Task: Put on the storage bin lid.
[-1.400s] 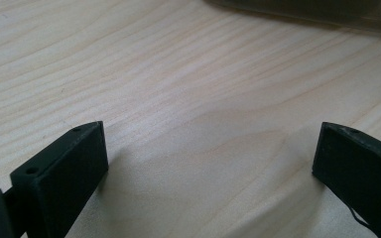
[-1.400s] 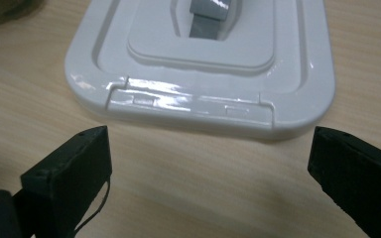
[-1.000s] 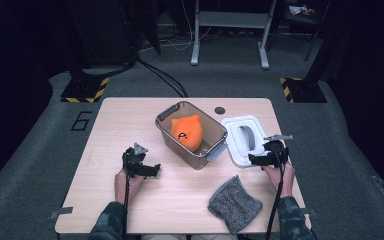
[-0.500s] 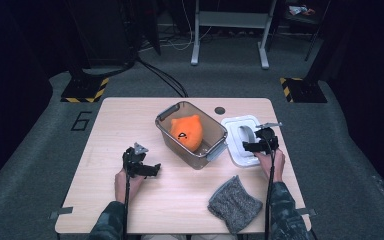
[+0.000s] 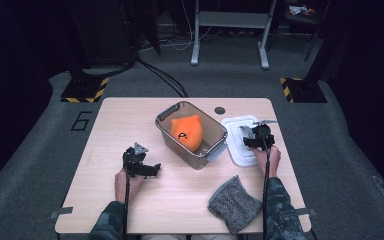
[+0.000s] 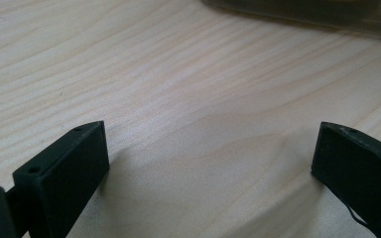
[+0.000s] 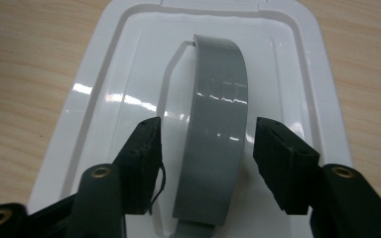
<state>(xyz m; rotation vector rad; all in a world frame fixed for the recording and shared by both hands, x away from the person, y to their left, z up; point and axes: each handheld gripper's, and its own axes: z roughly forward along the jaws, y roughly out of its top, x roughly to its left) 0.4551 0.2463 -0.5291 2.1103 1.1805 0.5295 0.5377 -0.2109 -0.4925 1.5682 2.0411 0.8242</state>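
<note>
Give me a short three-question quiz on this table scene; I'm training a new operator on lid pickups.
1. True or false: the right gripper has the lid's grey handle between its jaws.
2. What lies inside the clear bin? A) a grey cloth B) an orange plush toy C) a white lid
3. Which gripper rests over bare table with nothing between its jaws?

Key:
1. True. The jaws have just been closing around the handle, though a gap shows on each side, so the pads do not press yet.
2. B, the orange plush toy.
3. The left gripper, jaws wide apart.
</note>
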